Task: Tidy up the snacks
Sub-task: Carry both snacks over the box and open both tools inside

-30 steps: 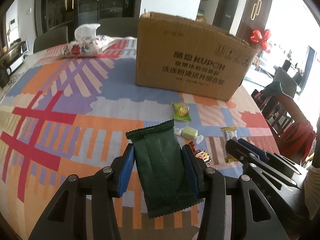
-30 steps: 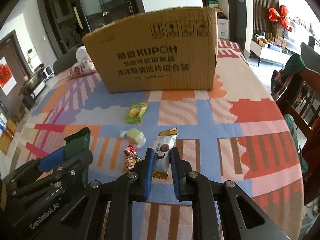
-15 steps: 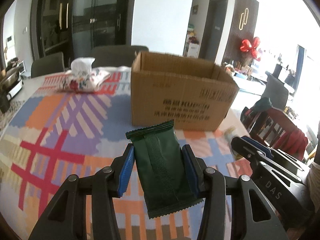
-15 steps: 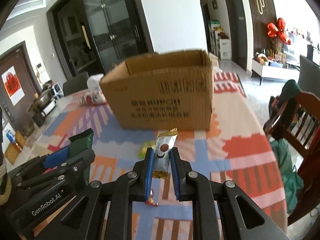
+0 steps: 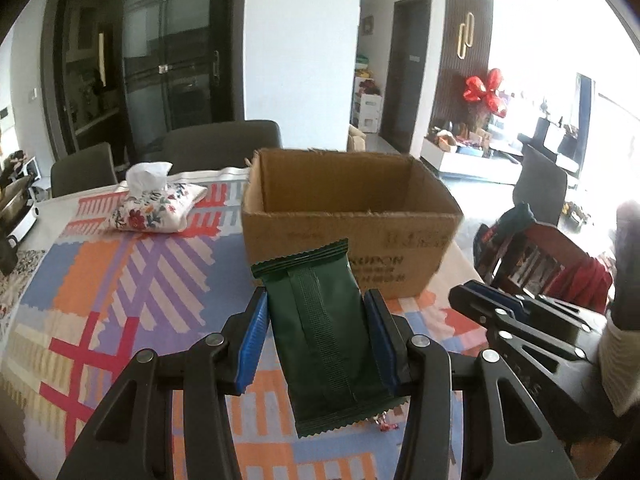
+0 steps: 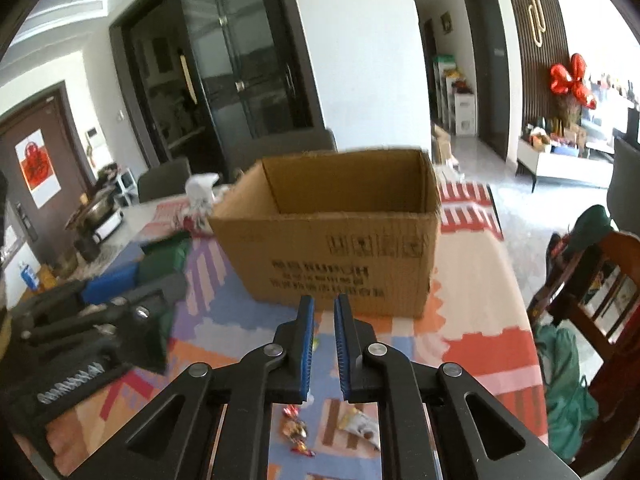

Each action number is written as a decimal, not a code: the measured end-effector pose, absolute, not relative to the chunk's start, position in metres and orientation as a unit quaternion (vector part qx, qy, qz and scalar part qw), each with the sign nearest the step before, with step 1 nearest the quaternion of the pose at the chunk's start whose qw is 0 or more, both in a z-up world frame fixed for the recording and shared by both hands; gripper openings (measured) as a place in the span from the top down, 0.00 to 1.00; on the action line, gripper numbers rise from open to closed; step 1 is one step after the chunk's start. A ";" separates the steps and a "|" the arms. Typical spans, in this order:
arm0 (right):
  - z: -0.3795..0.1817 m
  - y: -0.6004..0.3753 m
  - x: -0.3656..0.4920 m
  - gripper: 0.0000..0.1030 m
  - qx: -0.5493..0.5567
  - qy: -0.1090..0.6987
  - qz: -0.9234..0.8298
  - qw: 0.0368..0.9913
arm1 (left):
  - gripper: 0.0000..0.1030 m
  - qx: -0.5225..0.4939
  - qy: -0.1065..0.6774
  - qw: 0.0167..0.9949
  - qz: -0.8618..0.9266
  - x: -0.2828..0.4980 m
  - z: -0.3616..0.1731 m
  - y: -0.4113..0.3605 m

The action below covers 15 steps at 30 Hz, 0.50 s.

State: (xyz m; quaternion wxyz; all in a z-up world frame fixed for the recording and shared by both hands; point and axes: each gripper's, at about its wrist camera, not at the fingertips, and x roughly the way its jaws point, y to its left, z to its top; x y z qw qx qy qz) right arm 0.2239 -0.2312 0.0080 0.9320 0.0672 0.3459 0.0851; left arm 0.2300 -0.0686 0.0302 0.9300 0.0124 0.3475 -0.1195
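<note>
Left claw point(image 5: 316, 299) grips a green packet point(image 5: 326, 332) by its long edges, held upright above the worktop point(image 5: 120, 280) just in front of the open box point(image 5: 352, 236). Right claw point(image 6: 323, 309) is closed with nothing between its pads, also facing the box. A white-gold packet point(image 6: 360, 428) and small candies point(image 6: 294, 429) lie on the worktop below it.

Dark glass-door cabinet point(image 5: 160, 76), white pillar point(image 5: 300, 40), bright daylight at right.
</note>
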 end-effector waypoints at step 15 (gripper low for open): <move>-0.057 -0.239 0.210 0.74 -0.014 0.467 0.131 0.874 | 0.54 0.017 0.432 0.891 -0.137 0.206 -0.039 -0.103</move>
